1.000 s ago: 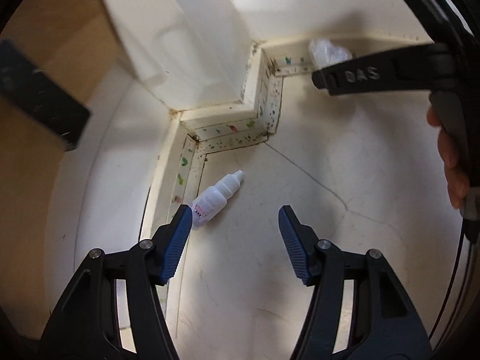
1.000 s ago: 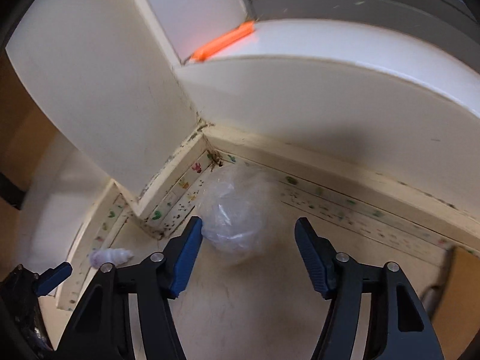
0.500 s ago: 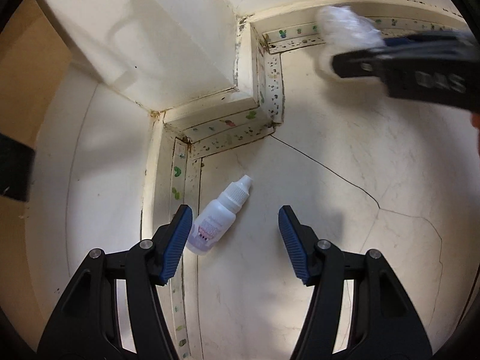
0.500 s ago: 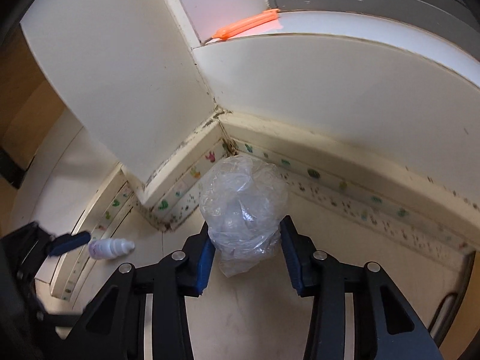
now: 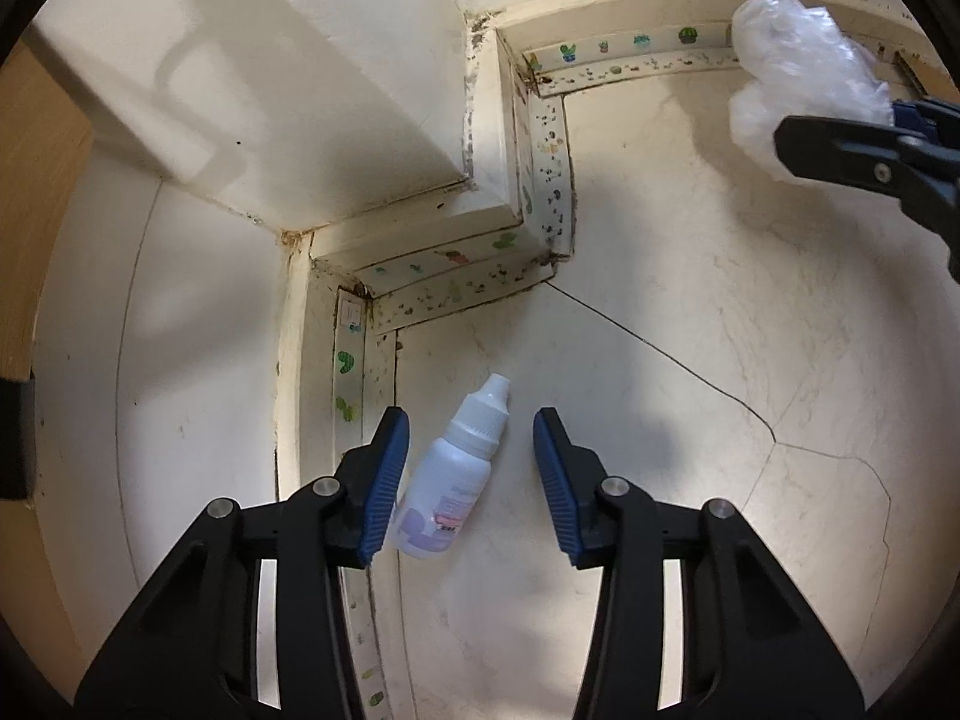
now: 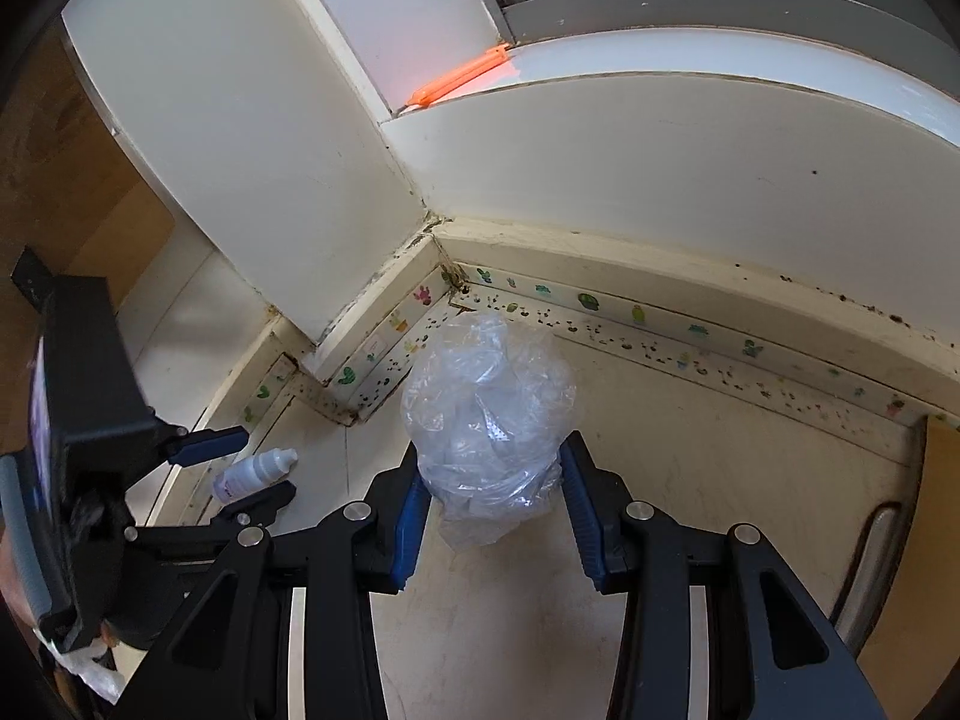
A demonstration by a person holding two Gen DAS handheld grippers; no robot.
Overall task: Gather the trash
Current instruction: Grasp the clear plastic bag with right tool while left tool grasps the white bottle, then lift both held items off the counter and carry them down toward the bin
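A small white dropper bottle point(image 5: 456, 480) lies on the pale floor beside the skirting, cap pointing away. My left gripper point(image 5: 471, 438) straddles it and its jaws are closing. The left pad is right beside the bottle's body and the right pad stands clear of it. From the right wrist view the bottle point(image 6: 255, 471) shows between the left gripper's fingers point(image 6: 267, 461). A crumpled clear plastic wad point(image 6: 489, 408) sits squeezed between the blue pads of my right gripper point(image 6: 492, 468). The same plastic wad point(image 5: 804, 78) and right gripper point(image 5: 852, 126) appear at the left wrist view's upper right.
A white wall column point(image 5: 336, 120) juts out into a stepped corner. Its skirting carries cactus-print tape point(image 5: 444, 264) with dark spots. The floor has a long crack point(image 5: 660, 354). An orange strip point(image 6: 459, 81) lies on the sill above. Wood panels point(image 5: 36, 192) stand at left.
The right gripper closed on the plastic wad, which now sits slightly off the floor. The left gripper came forward and down over the bottle, and its jaws narrowed around it.
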